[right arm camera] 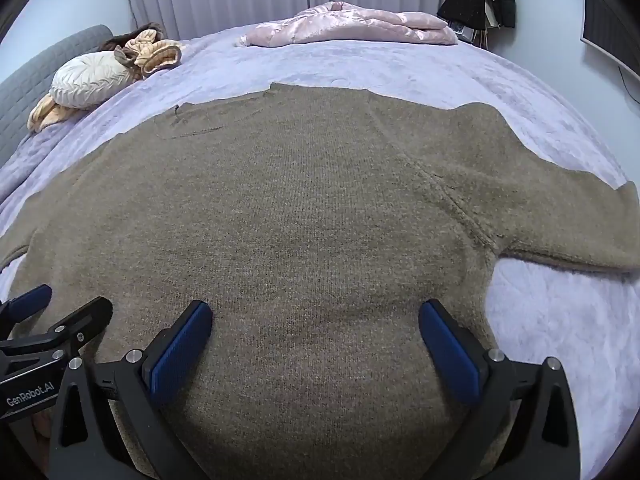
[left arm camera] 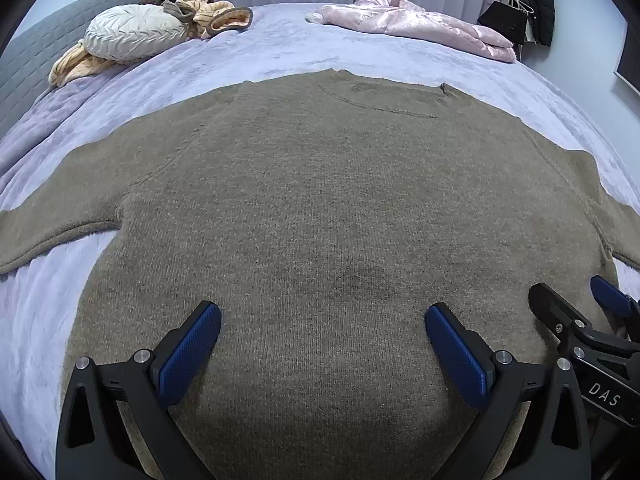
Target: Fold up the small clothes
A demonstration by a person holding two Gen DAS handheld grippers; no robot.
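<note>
Both the left gripper [left arm camera: 322, 322] and right gripper [right arm camera: 316, 320] hover wide open, holding nothing, over the flat sweater [left arm camera: 320, 200]; pinch a sleeve edge cleanly, then fold inward.

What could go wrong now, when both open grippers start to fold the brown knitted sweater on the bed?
1. The brown knitted sweater is thick and fuzzy; an open gripper may pinch only the top layer, so the fold comes out uneven.
2. The soft lilac plush blanket under it may get caught along with the hem.
3. The two grippers hang close together over the hem; the right gripper could bump the left.
</note>
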